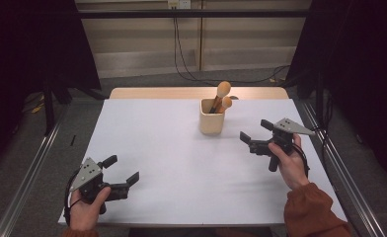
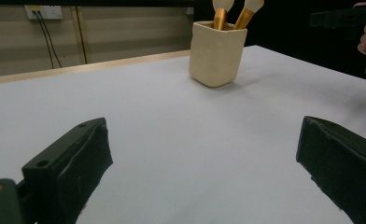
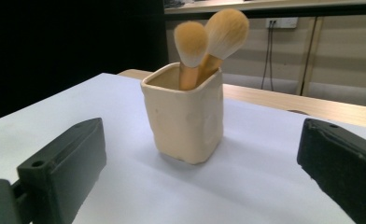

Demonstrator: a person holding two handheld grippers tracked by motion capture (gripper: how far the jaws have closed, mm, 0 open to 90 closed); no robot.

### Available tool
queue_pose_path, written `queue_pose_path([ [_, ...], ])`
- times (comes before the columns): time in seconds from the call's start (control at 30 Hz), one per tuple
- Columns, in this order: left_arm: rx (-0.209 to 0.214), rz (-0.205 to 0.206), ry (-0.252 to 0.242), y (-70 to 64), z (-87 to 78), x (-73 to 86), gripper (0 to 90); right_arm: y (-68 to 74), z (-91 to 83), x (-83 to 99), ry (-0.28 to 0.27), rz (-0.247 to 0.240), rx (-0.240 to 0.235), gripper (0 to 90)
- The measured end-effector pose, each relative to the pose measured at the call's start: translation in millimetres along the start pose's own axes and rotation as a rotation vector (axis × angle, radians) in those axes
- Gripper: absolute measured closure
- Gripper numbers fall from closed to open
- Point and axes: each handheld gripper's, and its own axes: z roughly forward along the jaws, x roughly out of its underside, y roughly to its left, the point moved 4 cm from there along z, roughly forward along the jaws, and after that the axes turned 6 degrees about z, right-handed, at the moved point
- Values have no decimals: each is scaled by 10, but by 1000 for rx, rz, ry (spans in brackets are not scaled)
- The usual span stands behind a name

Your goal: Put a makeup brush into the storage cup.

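On my left, I hold the left gripper (image 1: 121,170) low over the near left part of the white table (image 1: 181,168). Its jaws stand wide apart with nothing between them but bare tabletop. In the left gripper view the two black jaws rise at either edge, and the cream cup (image 2: 217,53) sits well ahead of them, toward the far side of the table.

Moving toward the middle, the cup (image 1: 212,117) stands upright on the table near the far edge, a little right of centre. Two makeup brushes (image 1: 222,95) stand in it, bristle heads up, leaning toward the right; the taller one rises above the shorter. Their golden handles go down into the cup.

On the right, my right hand (image 1: 290,160) holds the right gripper (image 1: 254,131) just beside the cup, on its right, apart from it and not touching. Its jaws are spread wide and hold nothing. In the right gripper view the cup (image 3: 186,116) stands between the two jaws but farther off, and the brushes (image 3: 209,39) show their soft tan heads above the rim.
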Motion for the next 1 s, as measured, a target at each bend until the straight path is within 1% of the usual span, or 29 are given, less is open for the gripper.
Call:
queue_pose_path([
  [0.1, 2, 2, 1, -2, -5, 2, 30, 8, -72, 28, -2, 1, 3, 13],
  [0.17, 0, 6, 3, -2, -9, 3, 30, 16, -107, 50, 9, -13, 8, 14],
  [0.23, 0, 5, 1, -6, -12, 3, 30, 26, -160, 67, 5, -9, 7, 13],
  [0.3, -2, 6, 1, -10, -15, 3, 30, 28, -207, 87, -2, -15, 3, 14],
  [0.5, -3, 4, 1, -19, -23, 3, 30, 0, -353, 156, 5, -32, 25, 13],
  [0.6, -6, -6, -4, -23, -35, 3, 30, -22, -441, 199, 4, -31, 33, 14],
  [0.67, -8, 0, -2, -24, -42, 4, 30, -41, -499, 237, 5, -31, 36, 13],
  [0.73, -11, -5, -3, -28, -49, 6, 30, -62, -549, 283, 9, -26, 43, 14],
  [0.77, -13, 0, -3, -25, -52, 6, 30, -71, -561, 298, 10, -29, 44, 14],
  [0.87, -16, -1, -2, -32, -65, 8, 30, -92, -600, 357, 22, -26, 58, 15],
  [0.9, -15, -4, -6, -34, -72, 7, 30, -90, -616, 373, 24, -19, 57, 15],
  [0.97, -7, -23, -17, -39, -80, 3, 30, -97, -650, 398, 22, -21, 67, 15],
  [1.0, -11, -19, -14, -39, -80, 5, 30, -100, -669, 408, 20, -22, 70, 15],
])
